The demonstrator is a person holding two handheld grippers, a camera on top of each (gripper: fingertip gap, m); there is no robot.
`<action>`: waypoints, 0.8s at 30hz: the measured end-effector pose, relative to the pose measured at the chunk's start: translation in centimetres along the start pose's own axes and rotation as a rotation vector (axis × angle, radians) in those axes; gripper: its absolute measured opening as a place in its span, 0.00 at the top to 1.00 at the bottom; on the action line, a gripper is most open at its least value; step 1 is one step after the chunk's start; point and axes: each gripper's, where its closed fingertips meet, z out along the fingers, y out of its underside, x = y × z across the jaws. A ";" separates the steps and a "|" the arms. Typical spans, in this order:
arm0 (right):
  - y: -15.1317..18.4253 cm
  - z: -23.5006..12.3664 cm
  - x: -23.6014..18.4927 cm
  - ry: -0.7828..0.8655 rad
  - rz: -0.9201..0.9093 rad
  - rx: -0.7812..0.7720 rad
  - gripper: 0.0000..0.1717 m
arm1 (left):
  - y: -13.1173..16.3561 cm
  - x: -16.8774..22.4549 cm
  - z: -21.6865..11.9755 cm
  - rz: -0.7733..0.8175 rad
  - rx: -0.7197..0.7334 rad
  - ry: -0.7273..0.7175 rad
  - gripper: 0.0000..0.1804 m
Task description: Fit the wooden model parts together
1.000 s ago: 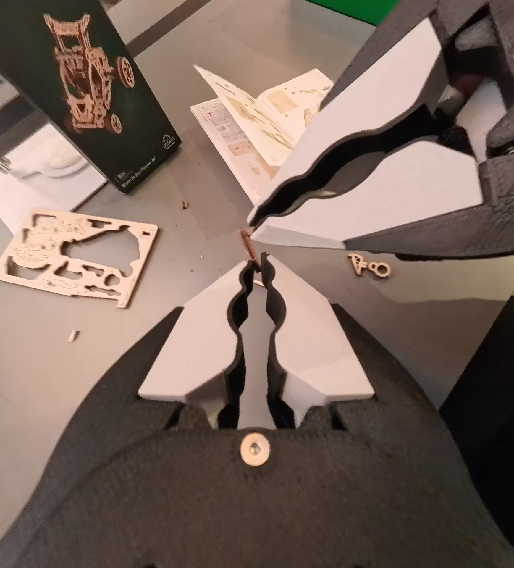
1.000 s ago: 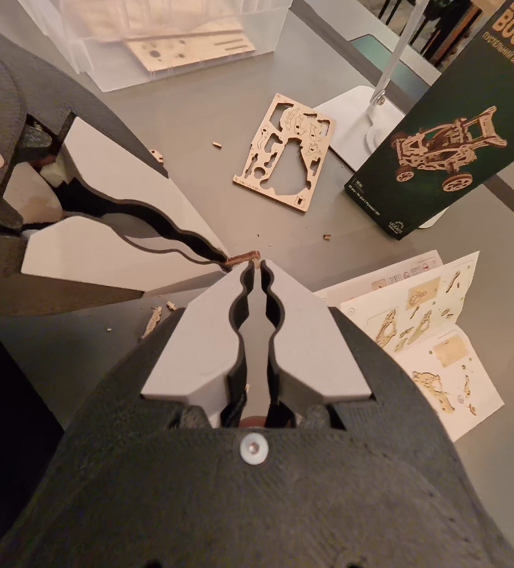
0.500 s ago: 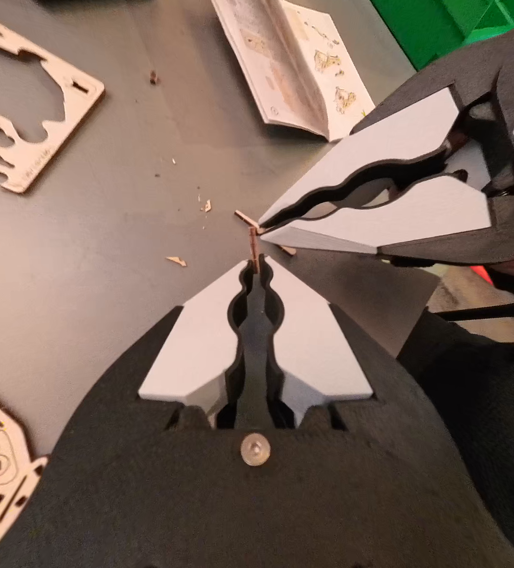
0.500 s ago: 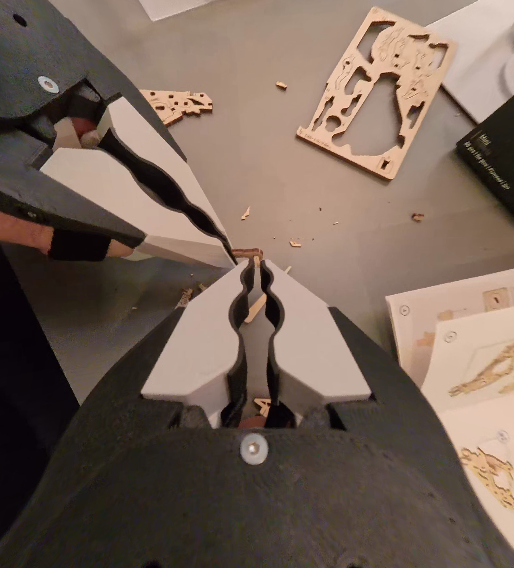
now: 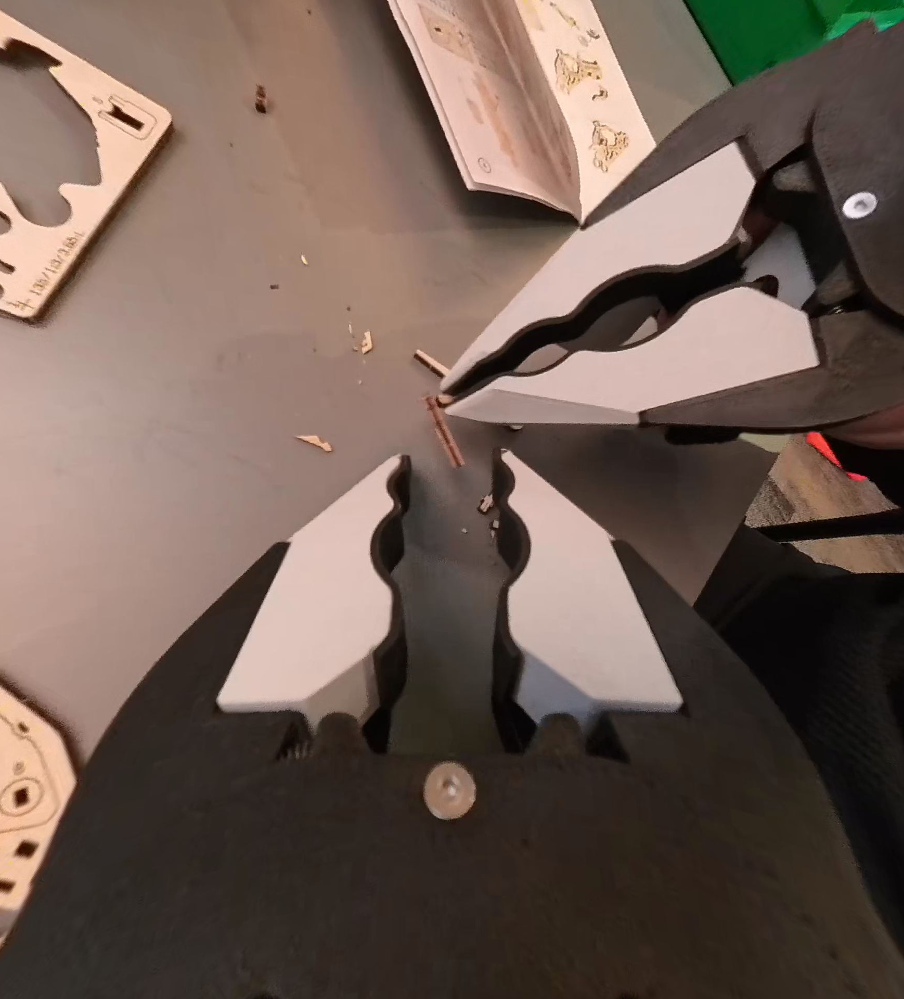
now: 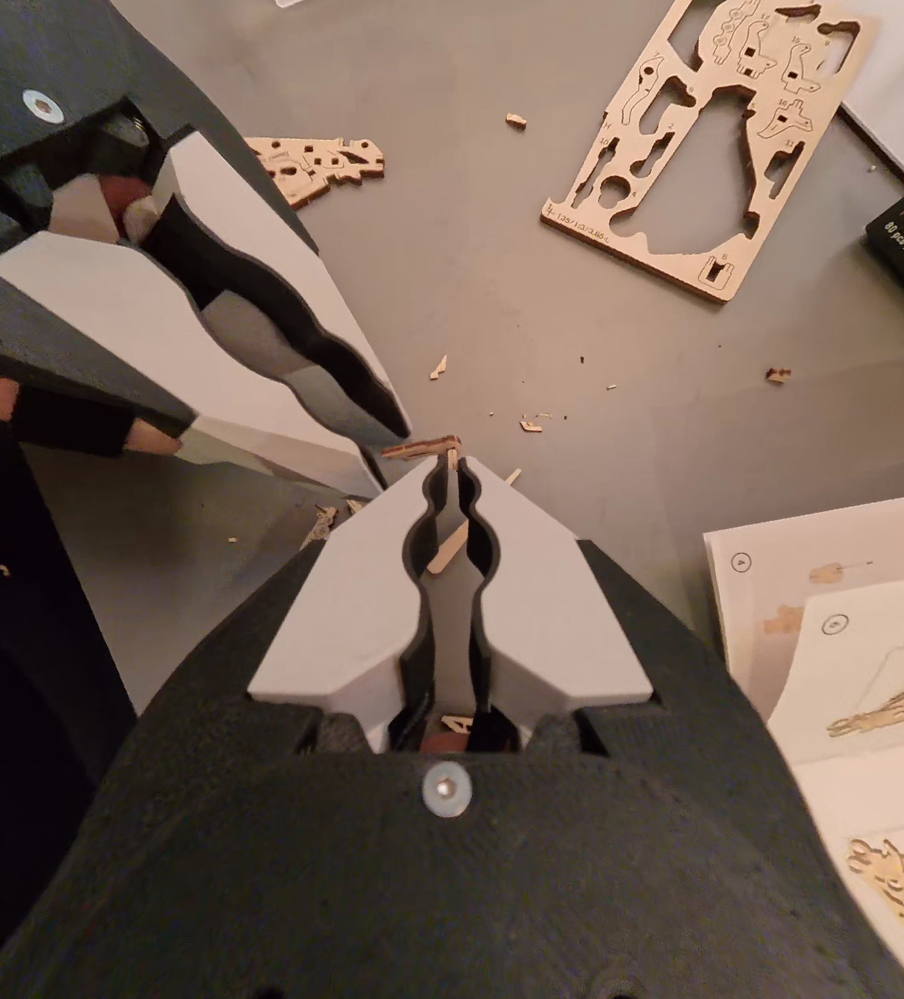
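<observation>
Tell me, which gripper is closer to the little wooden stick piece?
Right. The right gripper pinches one end of the wooden stick piece. The left gripper is open, its fingers either side of the other end, not touching.

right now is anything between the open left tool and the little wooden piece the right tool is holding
Nothing visible. The left tool stands open with the joined wooden piece hanging just ahead of its tips, pinched at its far end by the right tool. Only scraps on the table lie below.

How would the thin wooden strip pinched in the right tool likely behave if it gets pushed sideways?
The thin brown wooden strip looks slender and flat, so probably light, stiff, yet easy to snap. The right tool grips only one end, so it may pivot. The open left tool gives no support.
</observation>
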 end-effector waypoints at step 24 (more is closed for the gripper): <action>-1.6 -2.9 -1.0 -0.321 0.278 0.177 1.00 | -2.3 2.7 -1.2 0.303 0.127 0.051 0.87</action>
